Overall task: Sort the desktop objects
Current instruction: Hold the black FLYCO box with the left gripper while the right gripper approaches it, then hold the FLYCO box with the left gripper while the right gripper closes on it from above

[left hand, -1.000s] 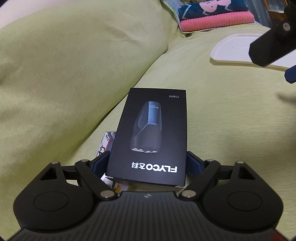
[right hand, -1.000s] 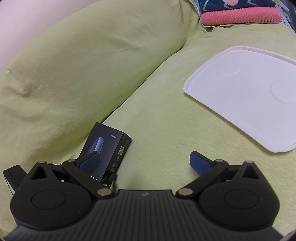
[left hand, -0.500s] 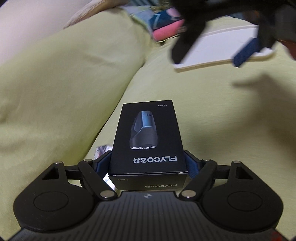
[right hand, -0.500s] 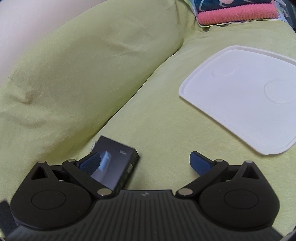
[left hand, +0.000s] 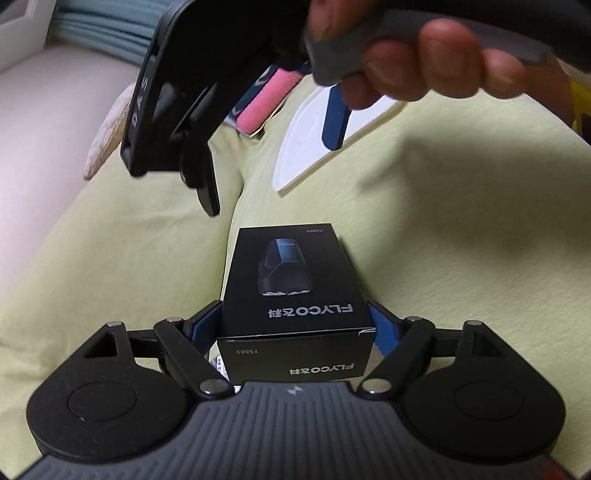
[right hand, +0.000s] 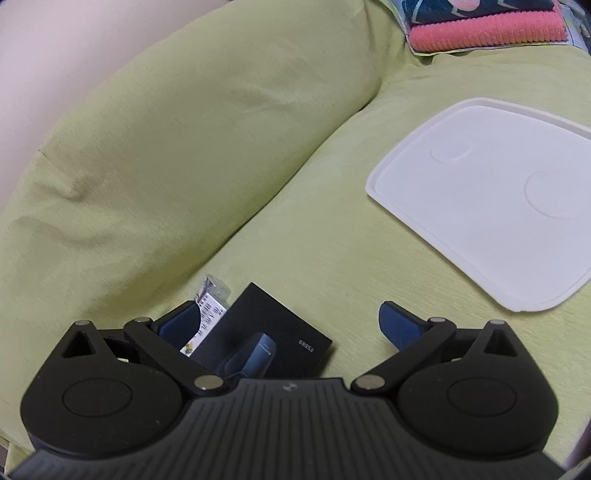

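- Black shaver box (left hand: 295, 291), printed with "FLYCO" and a picture of a shaver, sits clamped between the blue fingers (left hand: 205, 325) of the left gripper (left hand: 295, 332), one pad pressed on each side.
- From the right wrist view, the same box (right hand: 273, 332) lies low over the yellow-green bedding (right hand: 332, 240), partly hidden behind the gripper body.
- A small white packet with a barcode (right hand: 208, 314) sits just beside the box, on its left side, touching the edge of the big green cushion (right hand: 184, 129).
- The right gripper (right hand: 291, 325) has its jaws spread wide with nothing between them.
- In the left wrist view that right gripper (left hand: 273, 155) hangs above and beyond the box, held by a person's hand (left hand: 424, 62) wrapped around its grey handle.
- A white plastic tray (right hand: 480, 229) lies flat on the bedding, well apart from the box, to the right.
- A folded pink towel (right hand: 487, 31) rests at the far edge, with a dark patterned cloth (right hand: 498, 5) on top of it.
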### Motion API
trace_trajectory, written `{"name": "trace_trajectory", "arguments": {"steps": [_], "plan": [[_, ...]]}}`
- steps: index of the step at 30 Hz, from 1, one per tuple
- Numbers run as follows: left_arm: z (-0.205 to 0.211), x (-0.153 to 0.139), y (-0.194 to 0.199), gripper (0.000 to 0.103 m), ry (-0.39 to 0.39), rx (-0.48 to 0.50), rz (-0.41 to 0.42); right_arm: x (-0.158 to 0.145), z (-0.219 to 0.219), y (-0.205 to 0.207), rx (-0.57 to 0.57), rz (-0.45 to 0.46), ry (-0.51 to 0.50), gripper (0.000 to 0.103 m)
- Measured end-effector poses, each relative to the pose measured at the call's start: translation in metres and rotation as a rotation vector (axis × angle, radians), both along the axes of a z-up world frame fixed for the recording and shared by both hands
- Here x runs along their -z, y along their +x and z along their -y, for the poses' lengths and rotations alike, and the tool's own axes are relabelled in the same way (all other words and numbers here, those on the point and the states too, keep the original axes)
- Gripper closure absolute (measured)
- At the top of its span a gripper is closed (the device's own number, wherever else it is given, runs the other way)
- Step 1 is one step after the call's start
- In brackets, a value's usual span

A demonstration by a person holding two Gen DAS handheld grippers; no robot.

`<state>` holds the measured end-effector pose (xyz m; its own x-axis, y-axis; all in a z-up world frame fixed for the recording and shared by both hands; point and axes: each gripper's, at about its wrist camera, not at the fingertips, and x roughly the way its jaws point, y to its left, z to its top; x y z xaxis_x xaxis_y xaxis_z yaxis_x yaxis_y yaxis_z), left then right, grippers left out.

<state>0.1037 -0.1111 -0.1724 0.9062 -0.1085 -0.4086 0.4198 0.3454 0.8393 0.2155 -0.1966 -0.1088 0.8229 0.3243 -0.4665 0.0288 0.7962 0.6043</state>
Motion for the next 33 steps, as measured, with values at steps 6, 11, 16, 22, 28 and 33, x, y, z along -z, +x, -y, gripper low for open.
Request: {"name": "trace_trajectory", "arguments": {"steps": [6, 11, 16, 22, 28, 33], "plan": [[-0.001, 0.005, -0.018, 0.013, -0.005, 0.058, -0.068, 0.004, -0.007, 0.006, -0.003, -0.017, -0.024, 0.001], [-0.006, -0.003, -0.027, 0.012, -0.099, 0.083, -0.118, 0.006, -0.026, 0.008, -0.038, -0.038, -0.093, 0.001], [-0.019, -0.024, -0.024, 0.012, -0.285, 0.050, -0.168, 0.010, -0.033, 0.010, -0.038, -0.076, -0.160, 0.001], [-0.032, -0.040, -0.009, 0.013, -0.433, -0.051, -0.214, 0.011, -0.025, 0.008, -0.034, -0.084, -0.105, 0.001], [-0.037, -0.048, 0.014, 0.035, -0.531, -0.141, -0.333, 0.011, -0.019, 0.006, -0.034, -0.081, -0.053, 0.001], [-0.044, -0.049, 0.024, 0.038, -0.595, -0.171, -0.402, 0.012, -0.017, 0.006, -0.030, -0.082, -0.038, 0.001]]}}
